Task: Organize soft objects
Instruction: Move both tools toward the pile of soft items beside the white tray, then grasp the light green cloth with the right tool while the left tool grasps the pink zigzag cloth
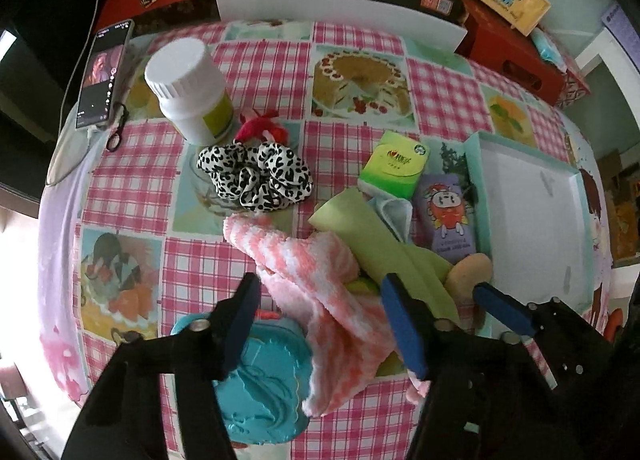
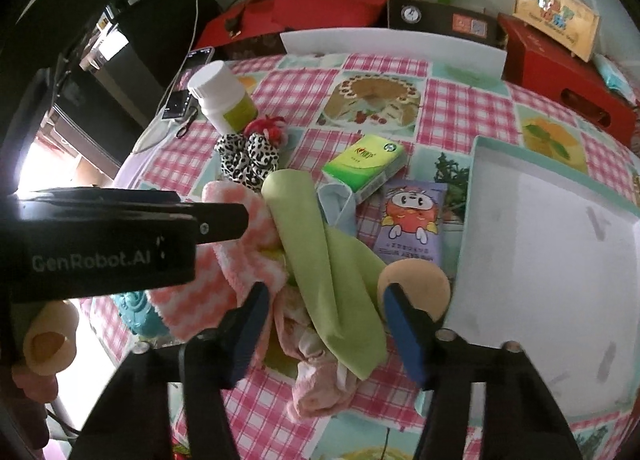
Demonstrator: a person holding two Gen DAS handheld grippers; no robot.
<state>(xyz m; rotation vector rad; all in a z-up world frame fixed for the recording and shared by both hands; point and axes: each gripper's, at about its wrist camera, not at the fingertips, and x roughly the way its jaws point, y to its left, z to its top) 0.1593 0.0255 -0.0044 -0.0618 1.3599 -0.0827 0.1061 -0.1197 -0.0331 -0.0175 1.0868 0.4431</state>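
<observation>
"GenRobot.AI" stands in grey letters on the left gripper [image 2: 224, 220] housing.

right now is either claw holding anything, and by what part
Nothing is clearly held. The left claw straddles the pink striped towel and the right claw straddles the green cloth, but no pad visibly presses on the fabric.
</observation>
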